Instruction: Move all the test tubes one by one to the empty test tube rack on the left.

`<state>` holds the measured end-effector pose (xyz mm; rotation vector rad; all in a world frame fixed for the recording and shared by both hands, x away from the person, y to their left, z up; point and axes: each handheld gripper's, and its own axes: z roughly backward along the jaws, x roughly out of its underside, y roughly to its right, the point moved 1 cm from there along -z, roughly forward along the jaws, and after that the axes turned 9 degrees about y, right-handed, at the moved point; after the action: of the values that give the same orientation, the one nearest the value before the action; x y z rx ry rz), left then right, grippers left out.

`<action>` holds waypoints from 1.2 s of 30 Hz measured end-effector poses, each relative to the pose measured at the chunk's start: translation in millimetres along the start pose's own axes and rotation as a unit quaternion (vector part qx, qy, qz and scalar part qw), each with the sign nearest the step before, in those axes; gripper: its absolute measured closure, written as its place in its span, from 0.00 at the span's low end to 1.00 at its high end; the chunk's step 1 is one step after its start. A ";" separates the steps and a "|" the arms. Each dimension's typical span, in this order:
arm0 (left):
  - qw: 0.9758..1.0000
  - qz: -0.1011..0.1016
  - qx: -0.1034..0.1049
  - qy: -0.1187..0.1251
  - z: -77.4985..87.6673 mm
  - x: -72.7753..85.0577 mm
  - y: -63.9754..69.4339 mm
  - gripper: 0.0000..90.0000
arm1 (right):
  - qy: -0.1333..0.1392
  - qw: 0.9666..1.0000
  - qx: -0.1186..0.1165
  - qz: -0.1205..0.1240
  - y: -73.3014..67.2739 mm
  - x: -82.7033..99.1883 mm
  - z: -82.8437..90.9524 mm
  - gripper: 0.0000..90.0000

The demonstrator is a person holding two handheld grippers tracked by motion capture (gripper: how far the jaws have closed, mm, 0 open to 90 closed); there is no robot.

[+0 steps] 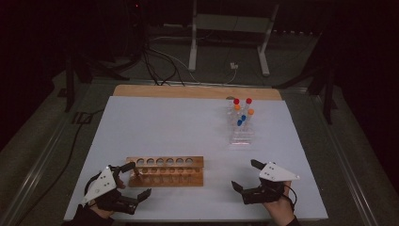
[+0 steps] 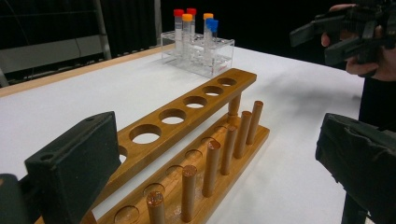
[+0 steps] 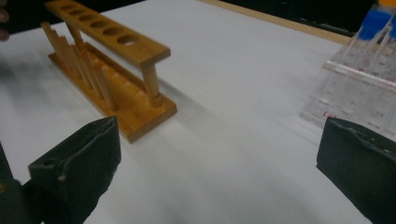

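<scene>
Wooden rack (image 1: pixel 165 171): near edge of the white worktop (image 1: pixel 188 127), left of middle — its holes empty, pegs along the base.
Left gripper (image 1: pixel 133 180): mine, jaws spread wide, one at the rack's left end, the other nearer me; holding nothing.
Left gripper view: rack (image 2: pixel 187 135) runs away between my jaws.
Right gripper (image 1: pixel 245 175): jaws wide, empty, well apart from the rack, low over the worktop.
Clear rack (image 1: pixel 242 134): far right — capped tubes (image 1: pixel 242 110) upright in it, red, orange, blue.
Right gripper view: wooden rack (image 3: pixel 112 70) to the left, clear rack (image 3: pixel 359 88) to the right.
</scene>
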<state>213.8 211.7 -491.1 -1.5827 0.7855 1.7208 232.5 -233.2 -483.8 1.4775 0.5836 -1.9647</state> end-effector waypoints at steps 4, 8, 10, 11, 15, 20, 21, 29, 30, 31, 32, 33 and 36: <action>1.000 0.000 0.001 0.000 -0.1 0.1 0.3 0.01 | -0.003 1.000 0.011 -0.006 4.1 -9.7 -4.6 0.00; 1.000 0.001 0.001 0.001 0.1 -0.1 0.4 0.01 | 0.010 1.000 0.022 -0.007 8.2 -20.5 -8.8 0.00; 1.000 0.000 0.001 0.002 0.4 -0.3 0.6 0.01 | 0.012 1.000 0.027 -0.009 10.7 -26.2 -11.9 0.00; 1.000 0.000 0.002 0.002 0.4 -0.3 0.6 0.01 | 0.012 1.000 0.027 -0.009 10.7 -26.2 -11.9 0.00; 1.000 0.000 0.002 0.002 0.6 -0.3 0.6 0.01 | 0.024 0.999 0.043 -0.008 17.9 -37.2 -19.1 0.00; 1.000 0.001 0.002 0.004 0.7 -0.4 0.9 0.01 | 0.024 0.998 0.048 -0.015 23.9 -43.9 -24.7 0.00; 1.000 0.001 0.002 0.004 0.7 -0.5 1.0 0.01 | 0.026 0.998 0.050 -0.016 26.3 -46.5 -28.1 0.00; 1.000 0.001 0.003 0.003 0.7 -0.4 1.0 0.01 | 0.027 0.997 0.062 -0.031 36.6 -50.9 -42.5 0.00; 1.000 0.001 0.004 0.003 0.7 -0.4 1.1 0.01 | 0.022 0.997 0.067 -0.033 40.2 -50.8 -47.7 0.00; 1.000 0.000 0.004 0.003 0.8 -0.4 1.2 0.01 | 0.022 0.997 0.067 -0.033 40.2 -50.8 -47.7 0.00; 1.000 0.000 0.004 0.003 0.8 -0.4 1.3 0.01 | 0.022 0.996 0.074 -0.033 42.1 -50.8 -50.1 0.00; 1.000 0.000 0.004 0.003 0.8 -0.4 1.4 0.01 | 0.020 0.995 0.082 -0.043 47.0 -51.3 -54.6 0.01; 1.000 0.000 0.004 0.002 0.7 -0.3 1.5 0.01 | 0.024 0.993 0.100 -0.050 50.3 -52.6 -56.6 0.08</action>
<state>212.3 211.3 -490.7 -1.5816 0.7946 1.7118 316.9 -221.2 -448.7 1.6481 0.5025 -2.1219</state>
